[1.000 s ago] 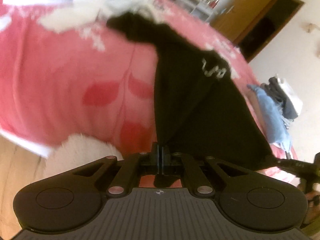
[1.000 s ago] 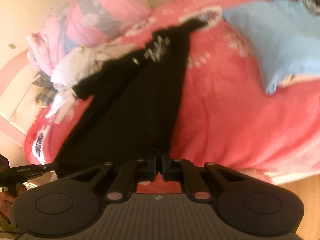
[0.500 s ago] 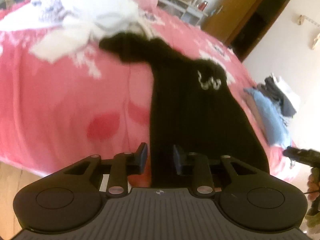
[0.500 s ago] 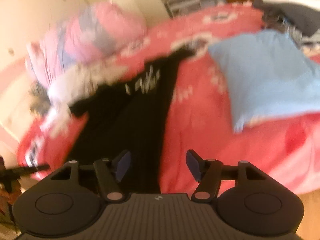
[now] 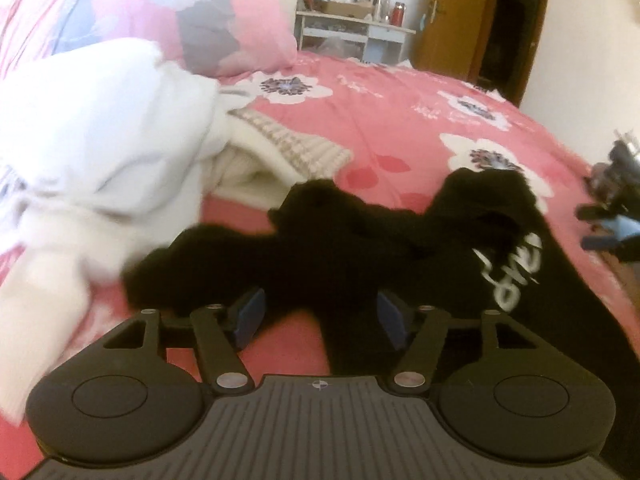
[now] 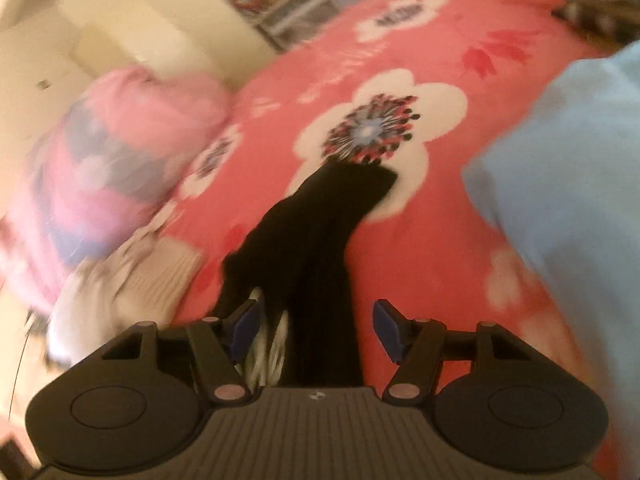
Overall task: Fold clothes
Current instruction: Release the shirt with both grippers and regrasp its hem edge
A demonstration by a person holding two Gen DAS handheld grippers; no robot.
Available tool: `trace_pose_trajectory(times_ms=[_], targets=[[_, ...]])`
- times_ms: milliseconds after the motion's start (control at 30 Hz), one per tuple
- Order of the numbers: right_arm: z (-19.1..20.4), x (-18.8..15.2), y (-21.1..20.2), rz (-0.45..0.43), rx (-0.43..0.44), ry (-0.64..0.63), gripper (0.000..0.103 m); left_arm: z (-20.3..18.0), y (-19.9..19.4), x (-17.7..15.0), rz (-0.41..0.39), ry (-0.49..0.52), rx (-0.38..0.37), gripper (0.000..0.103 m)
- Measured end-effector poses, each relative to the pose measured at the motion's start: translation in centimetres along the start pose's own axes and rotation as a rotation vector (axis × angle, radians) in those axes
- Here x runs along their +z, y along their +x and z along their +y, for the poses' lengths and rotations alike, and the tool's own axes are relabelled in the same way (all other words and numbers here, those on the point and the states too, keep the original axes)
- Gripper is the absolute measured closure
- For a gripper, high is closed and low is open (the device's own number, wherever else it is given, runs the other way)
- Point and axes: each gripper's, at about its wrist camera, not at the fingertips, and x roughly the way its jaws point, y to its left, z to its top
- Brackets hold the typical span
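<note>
Black garment (image 5: 360,248) lies crumpled between both grippers' parted fingers; only the right view shows a blurred, seemingly blue cloth (image 6: 568,184)

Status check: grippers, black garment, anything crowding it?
Left gripper, right gripper open, just released. Black garment bunched on bed. White clothes pile touches its left end.

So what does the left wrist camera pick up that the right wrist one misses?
Only the left view shows the wooden door, the white lettering on the black garment and the other tongs at the right edge. Only the right view shows the light blue cloth. Both share the black garment, the pink flowered bedspread, the cream knit and open tongs.
</note>
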Motion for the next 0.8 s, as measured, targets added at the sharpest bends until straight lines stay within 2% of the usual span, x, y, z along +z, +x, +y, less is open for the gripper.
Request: trace_pose_trajectory(times_ms=[100,167,200,267,300,333,367,400,500,667,733,800], targets=[[0.1,3.1,4.4,0.017,-0.050,0.009,0.034,-0.8,2.1,0.3,-0.013,0.081,0.023,0.041],[0.2,4.1,6.7,0.035,-0.045,0.011,0.034,-1.3,3.2,0.3,-0.019,0.129,0.039,0.043],[0.3,4.3,7.4,0.039,-0.035,0.015,0.032,-1.3,3.7,0.3,-0.017,0.132,0.041,0.046],[0.5,4.7,8.6,0.037,-0.020,0.014,0.034,-1.3,4.7,0.4,-0.012,0.134,0.044,0.064],[0.6,4.8,9.0,0.030,-0.016,0.010,0.042,-1.1,4.9,0.5,-0.011,0.118,0.034,0.069],[0.7,4.9,9.0,0.024,-0.021,0.001,0.050,-0.9,5.1,0.6,-0.011,0.099,0.023,0.080],[0.8,5.0,9.1,0.019,-0.026,-0.008,0.074,-0.7,4.8,0.9,-0.026,0.077,0.019,0.087],[0.9,5.0,9.1,0.013,-0.032,-0.018,0.095,-0.4,4.4,1.1,-0.042,0.055,0.016,0.089],[0.8,5.0,7.3,-0.060,-0.026,-0.026,0.095,0.3,3.1,2.0,-0.100,-0.012,0.010,0.091],[1.1,5.8,4.0,-0.224,-0.041,-0.089,0.095,3.0,-0.3,3.9,-0.254,-0.110,0.098,0.093],[1.0,6.6,3.7,-0.266,-0.038,-0.092,0.095,4.4,-0.4,4.6,-0.267,-0.172,0.114,0.093],[0.8,7.2,3.7,-0.303,-0.030,-0.085,0.095,5.0,0.1,4.7,-0.271,-0.184,0.151,0.093]])
